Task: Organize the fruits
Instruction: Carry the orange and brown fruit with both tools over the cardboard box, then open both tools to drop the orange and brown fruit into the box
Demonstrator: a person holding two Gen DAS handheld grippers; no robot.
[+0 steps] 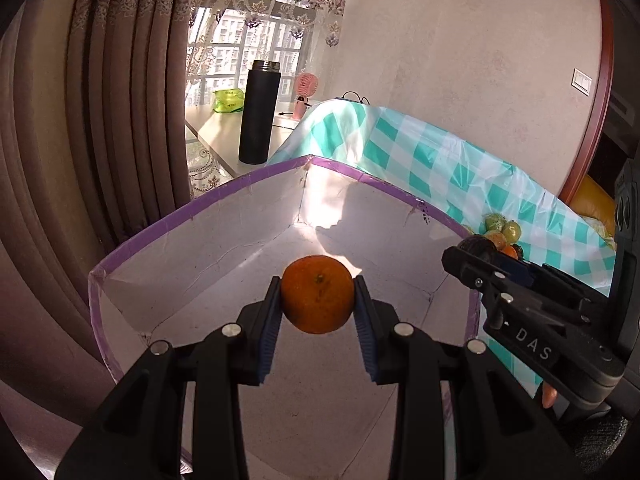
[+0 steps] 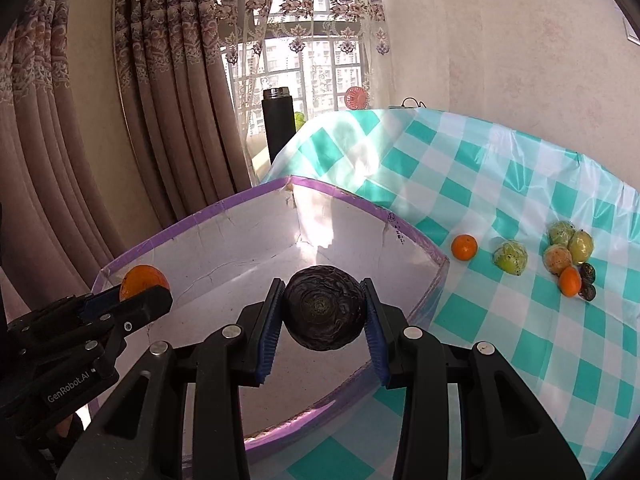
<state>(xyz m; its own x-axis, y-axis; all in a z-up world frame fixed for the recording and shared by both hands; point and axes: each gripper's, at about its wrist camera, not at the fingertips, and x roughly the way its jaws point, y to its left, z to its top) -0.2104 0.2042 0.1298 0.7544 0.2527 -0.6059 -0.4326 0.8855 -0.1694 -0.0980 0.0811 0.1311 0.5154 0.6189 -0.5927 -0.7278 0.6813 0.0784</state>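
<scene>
My left gripper (image 1: 318, 300) is shut on an orange (image 1: 317, 294) and holds it above the inside of a white cardboard box with a purple rim (image 1: 200, 200). My right gripper (image 2: 324, 312) is shut on a dark wrinkled fruit (image 2: 325, 313) and holds it over the same box (image 2: 200, 216). The right gripper also shows in the left wrist view (image 1: 468, 256), and the left gripper with its orange (image 2: 144, 280) shows in the right wrist view. On the checked cloth (image 2: 500, 184) lie an orange (image 2: 464, 247), a green fruit (image 2: 510, 256) and a cluster of several fruits (image 2: 570, 258).
A tall black flask (image 1: 258, 112) stands on a ledge behind the box, with a pink fan (image 1: 306, 94) and a green bag (image 1: 229, 101). Heavy curtains (image 1: 100, 100) hang at the left. A wall with a light switch (image 1: 582, 81) is behind the table.
</scene>
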